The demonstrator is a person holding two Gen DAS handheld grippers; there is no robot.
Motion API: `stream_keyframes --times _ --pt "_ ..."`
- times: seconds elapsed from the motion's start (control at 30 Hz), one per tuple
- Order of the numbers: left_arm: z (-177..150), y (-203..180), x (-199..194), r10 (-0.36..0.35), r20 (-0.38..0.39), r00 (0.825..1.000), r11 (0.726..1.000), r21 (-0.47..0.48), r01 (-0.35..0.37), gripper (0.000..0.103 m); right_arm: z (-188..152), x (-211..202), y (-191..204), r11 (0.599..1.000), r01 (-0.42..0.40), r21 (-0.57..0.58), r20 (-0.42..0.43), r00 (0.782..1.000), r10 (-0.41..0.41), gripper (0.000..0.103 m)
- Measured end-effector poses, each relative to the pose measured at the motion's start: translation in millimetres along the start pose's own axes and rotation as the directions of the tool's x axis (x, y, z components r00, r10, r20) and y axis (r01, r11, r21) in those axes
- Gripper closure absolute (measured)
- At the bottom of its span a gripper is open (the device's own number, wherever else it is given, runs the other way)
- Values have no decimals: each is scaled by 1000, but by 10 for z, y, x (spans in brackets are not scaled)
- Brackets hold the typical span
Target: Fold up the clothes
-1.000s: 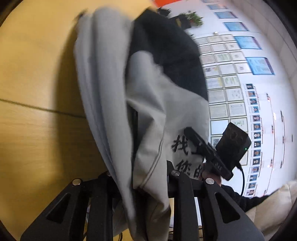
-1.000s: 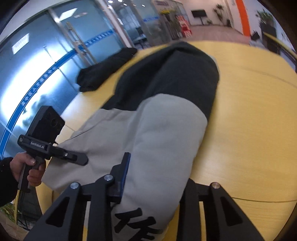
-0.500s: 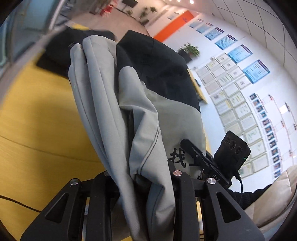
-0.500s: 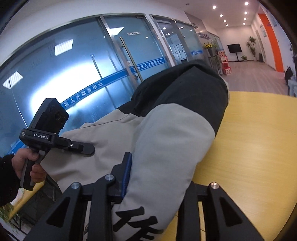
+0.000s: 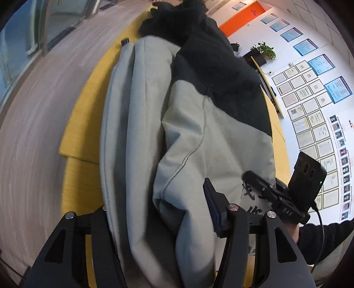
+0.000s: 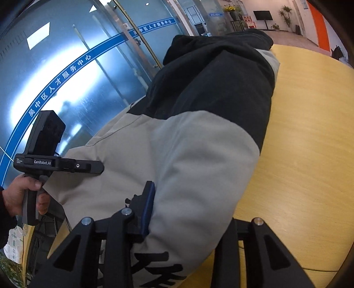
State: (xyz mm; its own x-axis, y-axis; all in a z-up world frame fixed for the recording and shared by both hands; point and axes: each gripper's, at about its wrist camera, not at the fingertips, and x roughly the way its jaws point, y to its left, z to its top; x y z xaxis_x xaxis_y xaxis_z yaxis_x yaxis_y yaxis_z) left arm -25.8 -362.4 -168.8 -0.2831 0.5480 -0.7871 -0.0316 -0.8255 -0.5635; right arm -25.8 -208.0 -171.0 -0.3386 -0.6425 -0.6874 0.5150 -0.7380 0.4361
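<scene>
A grey and black jacket [image 5: 199, 137] is draped over the yellow counter [image 6: 309, 155]. Its hem is seen between the opening jaws of the left claw [image 5: 159, 221], the pads no longer pressing. The printed end is gripped by the right claw [image 6: 190, 212], whose jaws are opening slightly.

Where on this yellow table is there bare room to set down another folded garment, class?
Bare tabletop lies right of the grey-and-black garment in the right wrist view. In the left wrist view only a narrow strip runs between the garment and the table edge. The far end is crowded by dark clothing.
</scene>
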Motion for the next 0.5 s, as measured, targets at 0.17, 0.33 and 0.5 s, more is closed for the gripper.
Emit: stream_keyframes --times 0.17,0.33,0.5 --pt "-204 -86 -15 23 11 1000 1000 -12 -23 38 51 104 30 1000 3 18 -36 999 -2 67" --pt "-567 -388 -452 188 79 979 982 -43 -185 24 171 -58 -153 1000 0 -24 -96 995 -2 22" --pt "-1164 -1180 -1593 297 337 893 955 -102 -279 20 233 -956 -181 980 -7 -198 -75 997 -8 16"
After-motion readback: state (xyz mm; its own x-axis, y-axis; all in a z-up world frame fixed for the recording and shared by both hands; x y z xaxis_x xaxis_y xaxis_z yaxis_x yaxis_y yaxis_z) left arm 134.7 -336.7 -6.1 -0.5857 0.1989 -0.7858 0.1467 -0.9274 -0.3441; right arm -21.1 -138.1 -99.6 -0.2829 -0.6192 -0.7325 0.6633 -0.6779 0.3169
